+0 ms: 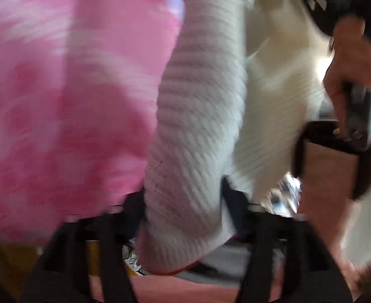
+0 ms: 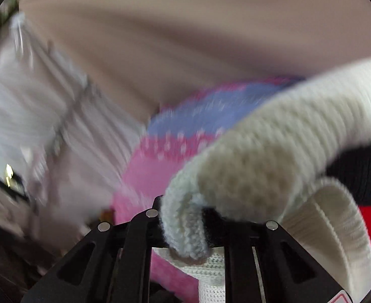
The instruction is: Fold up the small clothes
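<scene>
A white ribbed sock hangs in the air, stretched between both grippers. My left gripper is shut on one end of it. My right gripper is shut on the other end, where the white sock bunches over the black fingers. In the left wrist view the right gripper's black body and the hand holding it show at the right. A pink patterned sock lies close behind the white one; in the right wrist view this pink sock shows a blue band. Both views are motion-blurred.
A beige cloth or wall fills the upper right wrist view. White striped fabric is at its left. A red and black item sits at the right edge. A reddish surface lies below the left gripper.
</scene>
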`<state>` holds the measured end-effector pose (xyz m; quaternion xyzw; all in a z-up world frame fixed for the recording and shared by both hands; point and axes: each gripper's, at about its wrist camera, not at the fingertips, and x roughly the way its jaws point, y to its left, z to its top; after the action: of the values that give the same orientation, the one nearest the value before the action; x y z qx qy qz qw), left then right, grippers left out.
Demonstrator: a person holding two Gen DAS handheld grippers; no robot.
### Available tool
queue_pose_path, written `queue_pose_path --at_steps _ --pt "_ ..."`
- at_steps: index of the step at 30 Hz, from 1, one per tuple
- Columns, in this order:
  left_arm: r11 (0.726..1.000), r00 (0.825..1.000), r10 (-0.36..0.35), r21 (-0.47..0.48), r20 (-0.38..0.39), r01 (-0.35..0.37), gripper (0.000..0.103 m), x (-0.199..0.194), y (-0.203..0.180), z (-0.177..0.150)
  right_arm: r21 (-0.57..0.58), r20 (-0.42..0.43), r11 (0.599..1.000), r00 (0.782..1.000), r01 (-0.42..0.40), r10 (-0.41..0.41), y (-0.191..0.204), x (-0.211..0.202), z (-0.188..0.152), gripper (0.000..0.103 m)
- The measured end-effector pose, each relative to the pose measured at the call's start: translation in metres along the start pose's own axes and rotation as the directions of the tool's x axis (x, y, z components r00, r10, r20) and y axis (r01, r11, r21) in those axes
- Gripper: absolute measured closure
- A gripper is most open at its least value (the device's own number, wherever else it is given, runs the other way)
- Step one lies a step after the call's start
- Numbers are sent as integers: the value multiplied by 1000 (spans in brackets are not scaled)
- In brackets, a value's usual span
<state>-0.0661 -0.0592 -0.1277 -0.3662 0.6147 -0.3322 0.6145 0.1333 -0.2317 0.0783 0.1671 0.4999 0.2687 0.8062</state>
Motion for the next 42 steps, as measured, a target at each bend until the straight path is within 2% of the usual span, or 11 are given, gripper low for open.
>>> queue_pose_path --at_steps 4,7,10,14,23,24,25,26,35,40,42 --pt "980 979 160 -143 130 -141 32 -53 58 0 -74 -144 991 982 114 -124 11 119 -49 82" --pt "970 924 228 -154 307 -188 20 -117 78 8 2 -9 996 996 86 -86 0 82 -117 75" --pt "944 845 327 -179 422 -276 14 -158 90 44 175 121 960 963 218 -240 -34 24 -207 32" --pt "921 819 380 -99 429 -376 12 -160 95 130 440 -47 816 917 375 -397 -91 -8 -312 29" --pt "936 843 332 -37 423 -350 15 -118 97 247 607 88 786 973 119 -215 -120 34 -310 10" --pt "938 840 332 -60 430 -340 29 -118 98 252 576 79 809 978 114 -194 -120 37 -299 37" --pt "945 868 322 -73 377 -318 81 -112 100 259 561 34 820 987 112 -158 -126 42 -288 80" --pt "946 883 325 -101 339 -309 88 -106 100 260 581 32 810 992 83 -125 -135 37 -280 80" --pt "943 953 277 -225 125 -245 90 -141 84 99 447 -88 872 980 200 -179 -169 -117 -273 82" --pt "881 930 348 -378 115 -283 77 -124 129 18 435 -295 779 889 452 -351 -215 -91 -332 65" --pt "894 901 382 -328 206 -305 60 -143 104 14 477 -188 776 910 413 -369 -204 -111 -335 65"
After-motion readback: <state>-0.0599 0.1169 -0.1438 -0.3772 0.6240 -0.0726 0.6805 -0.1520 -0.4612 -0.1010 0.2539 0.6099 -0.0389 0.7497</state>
